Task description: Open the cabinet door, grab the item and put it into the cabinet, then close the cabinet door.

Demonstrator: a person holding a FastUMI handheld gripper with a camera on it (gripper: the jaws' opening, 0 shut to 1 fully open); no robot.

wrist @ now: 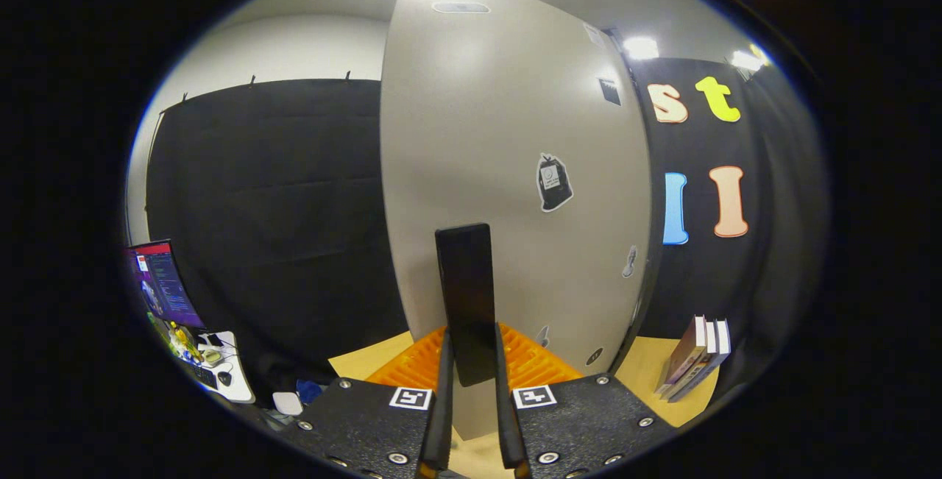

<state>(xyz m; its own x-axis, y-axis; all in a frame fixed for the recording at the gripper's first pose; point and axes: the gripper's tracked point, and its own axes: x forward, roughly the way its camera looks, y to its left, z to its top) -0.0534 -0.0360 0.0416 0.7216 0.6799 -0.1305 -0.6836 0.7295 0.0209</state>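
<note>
The claw (471, 383) points level toward a pale cabinet door (508, 170), its two fingers (444, 391) upright and parallel, clamped on a dark flat item (465, 302) that stands on end between them. The item rises well above the fingertips, its lower end pinched between the two fingers, and its top edge sits against the backdrop of the door. Just beyond the fingers, low down, an orange ribbed tray (530, 365) lies on the wooden tabletop (647, 368), partly hidden behind the item and the claw body. The door fills the space straight ahead and carries a few stickers, one a dark bag-shaped sticker (553, 182) up and to the right of the item. Farther right of the claw, a small stack of books (695, 357) leans on the tabletop. Far off to the left of the claw, a lit monitor (163, 284) stands over a cluttered white desk (235, 383).
</note>
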